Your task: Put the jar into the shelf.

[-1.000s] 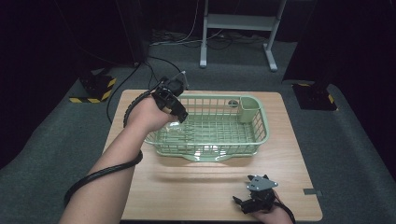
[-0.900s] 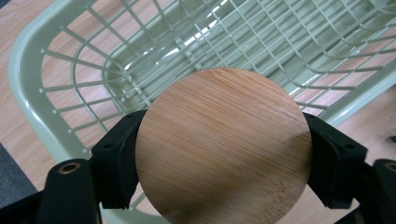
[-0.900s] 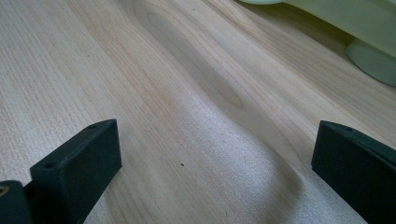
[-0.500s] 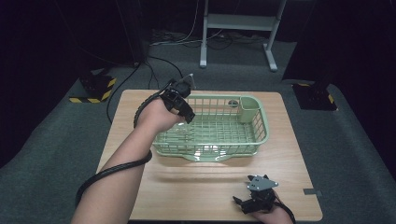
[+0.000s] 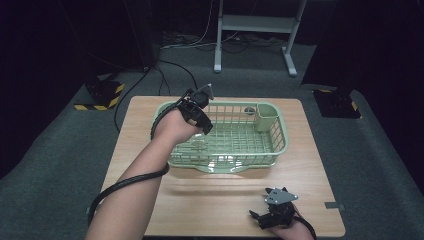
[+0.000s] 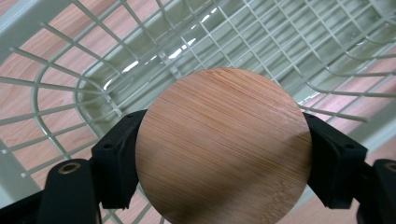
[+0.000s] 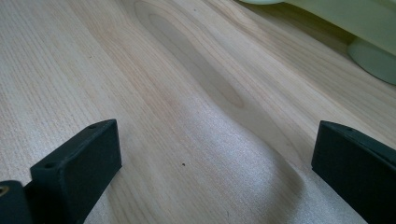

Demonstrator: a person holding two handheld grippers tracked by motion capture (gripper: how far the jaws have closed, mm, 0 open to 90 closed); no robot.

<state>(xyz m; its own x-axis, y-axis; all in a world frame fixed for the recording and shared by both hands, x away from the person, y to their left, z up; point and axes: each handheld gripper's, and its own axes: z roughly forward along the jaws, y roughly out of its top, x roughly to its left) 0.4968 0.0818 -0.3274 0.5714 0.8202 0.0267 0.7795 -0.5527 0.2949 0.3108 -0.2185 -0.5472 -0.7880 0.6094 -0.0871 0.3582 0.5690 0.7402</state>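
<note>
Round wooden disc (image 6: 223,147) is clamped between the left gripper (image 5: 197,107) jaws, held over the green wire basket (image 5: 274,150); its lower edge is cut off, thickness possibly thin. Right gripper (image 5: 275,212) is rested spread apart on the table (image 7: 177,93).

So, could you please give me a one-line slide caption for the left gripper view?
Left gripper holding a round wooden disc above the green wire basket.

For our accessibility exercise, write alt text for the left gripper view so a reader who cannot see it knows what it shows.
A round wooden disc with fine straight grain is clamped between the two black jaws of the left gripper, one jaw at each side. Behind it lies the pale green wire dish rack, with the light wooden table visible through its grid.
</note>
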